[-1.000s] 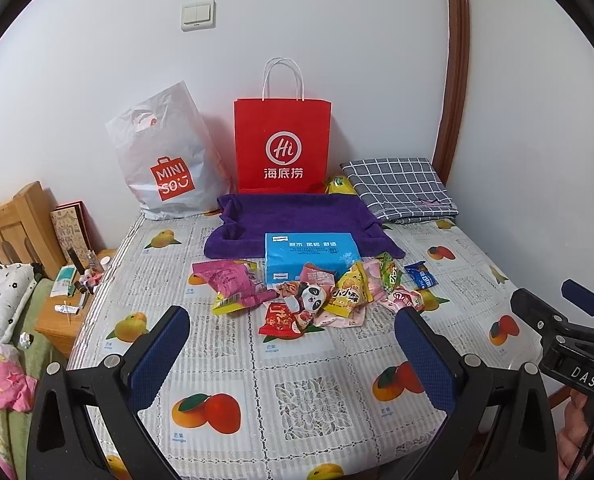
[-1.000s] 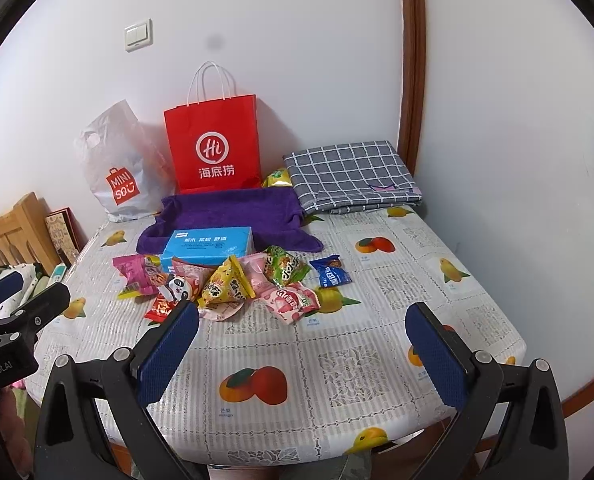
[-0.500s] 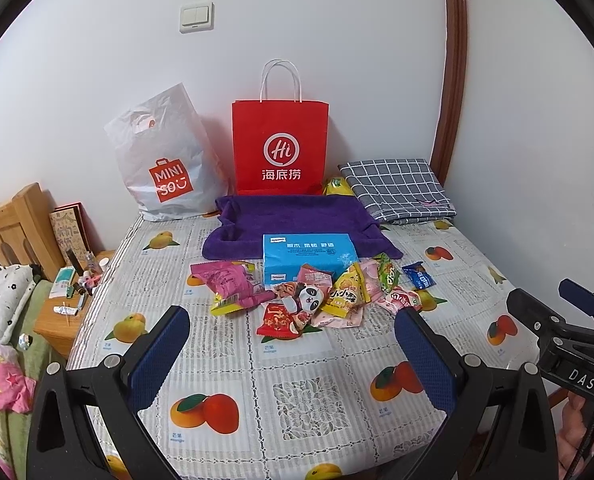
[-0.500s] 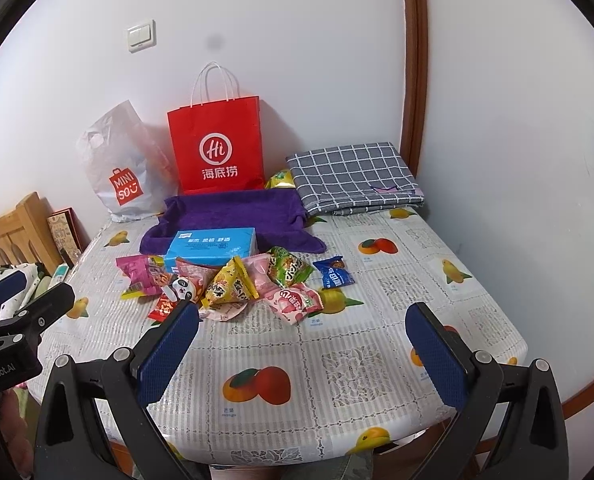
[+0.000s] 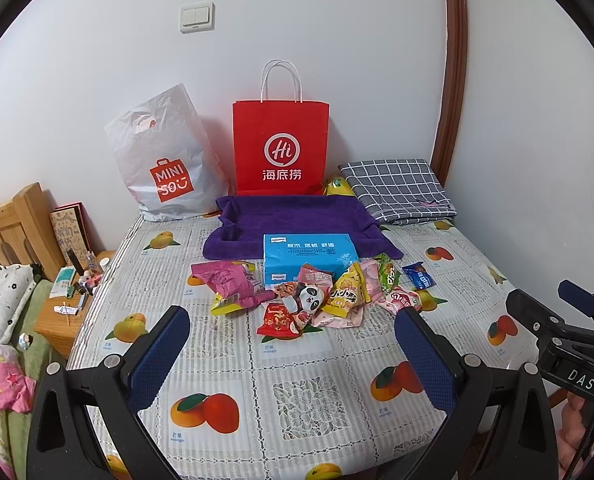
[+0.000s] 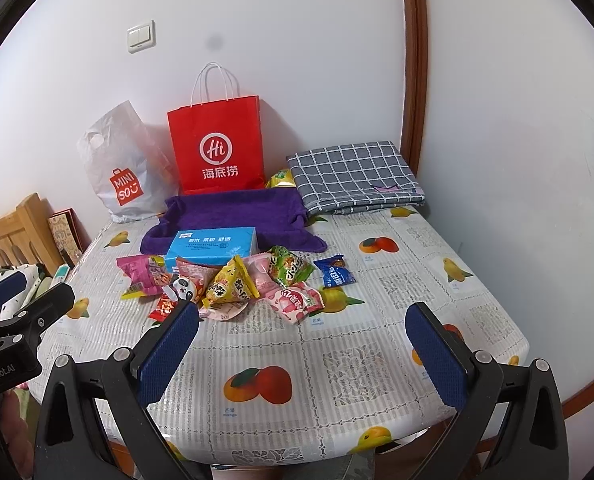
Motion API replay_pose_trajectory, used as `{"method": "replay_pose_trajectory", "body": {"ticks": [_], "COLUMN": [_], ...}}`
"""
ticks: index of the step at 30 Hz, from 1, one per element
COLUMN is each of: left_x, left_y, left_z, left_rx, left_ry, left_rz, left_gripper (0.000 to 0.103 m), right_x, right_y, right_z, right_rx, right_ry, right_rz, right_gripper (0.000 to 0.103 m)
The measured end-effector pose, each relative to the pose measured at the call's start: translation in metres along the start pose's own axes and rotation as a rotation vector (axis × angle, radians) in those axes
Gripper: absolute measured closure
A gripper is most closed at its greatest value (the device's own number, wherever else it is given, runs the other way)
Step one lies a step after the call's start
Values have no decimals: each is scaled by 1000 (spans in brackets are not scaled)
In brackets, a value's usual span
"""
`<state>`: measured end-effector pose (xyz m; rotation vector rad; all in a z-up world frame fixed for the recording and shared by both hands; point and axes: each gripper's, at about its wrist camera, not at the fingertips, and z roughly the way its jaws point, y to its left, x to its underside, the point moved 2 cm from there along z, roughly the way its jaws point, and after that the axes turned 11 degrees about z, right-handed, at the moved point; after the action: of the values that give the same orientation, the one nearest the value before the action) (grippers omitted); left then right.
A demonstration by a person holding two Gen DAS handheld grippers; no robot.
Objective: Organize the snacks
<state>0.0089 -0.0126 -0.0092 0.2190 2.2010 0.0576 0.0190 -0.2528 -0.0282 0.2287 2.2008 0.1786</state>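
Note:
Several snack packets lie in a loose pile (image 5: 317,296) (image 6: 233,284) mid-table, among them a magenta bag (image 5: 227,282), a yellow triangular pack (image 6: 231,286), a green pack (image 6: 289,266) and a small blue packet (image 6: 335,274). A blue tissue box (image 5: 309,256) (image 6: 213,246) sits just behind them on a purple towel (image 5: 297,220). My left gripper (image 5: 293,354) hangs open over the near table, short of the pile. My right gripper (image 6: 301,354) is also open, nothing between its fingers, pile ahead to its left.
A red paper bag (image 5: 281,146) and a white plastic shopping bag (image 5: 165,160) lean on the back wall. A folded checked cloth (image 5: 397,188) lies back right. A fruit-print tablecloth (image 6: 337,360) covers the table. A wooden nightstand (image 5: 73,304) with small items stands left.
Both views have shifted slightly; the table's contents sit a little lower and closer in the right wrist view. Nothing on the table has moved and both grippers stay open.

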Motion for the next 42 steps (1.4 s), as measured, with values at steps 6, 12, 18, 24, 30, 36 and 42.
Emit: {"method": "replay_pose_trajectory", "body": {"ticks": [6, 12, 18, 24, 30, 36, 42], "left_x": [1, 1, 2, 2, 3, 3, 3], "left_y": [0, 0, 1, 1, 3, 4, 12], "left_z": [0, 0, 0, 0, 0, 0, 14], "left_rx": [1, 0, 1, 1, 5, -6, -21], "left_ry": [0, 0, -1, -2, -2, -1, 17], "left_rz": [-2, -2, -4, -4, -8, 1, -5], "left_gripper": [0, 0, 0, 0, 0, 0, 0], "right_x": [1, 3, 3, 3, 4, 3, 1], "right_y": [0, 1, 1, 2, 2, 7, 9], "right_z": [0, -1, 0, 0, 0, 2, 15], "right_rx": [-4, -7, -7, -7, -10, -24, -49], "right_ry": [-2, -3, -1, -1, -2, -16, -15], "right_rz": [-1, -4, -4, -4, -4, -14, -24], "right_gripper": [1, 1, 1, 1, 1, 1, 2]}}
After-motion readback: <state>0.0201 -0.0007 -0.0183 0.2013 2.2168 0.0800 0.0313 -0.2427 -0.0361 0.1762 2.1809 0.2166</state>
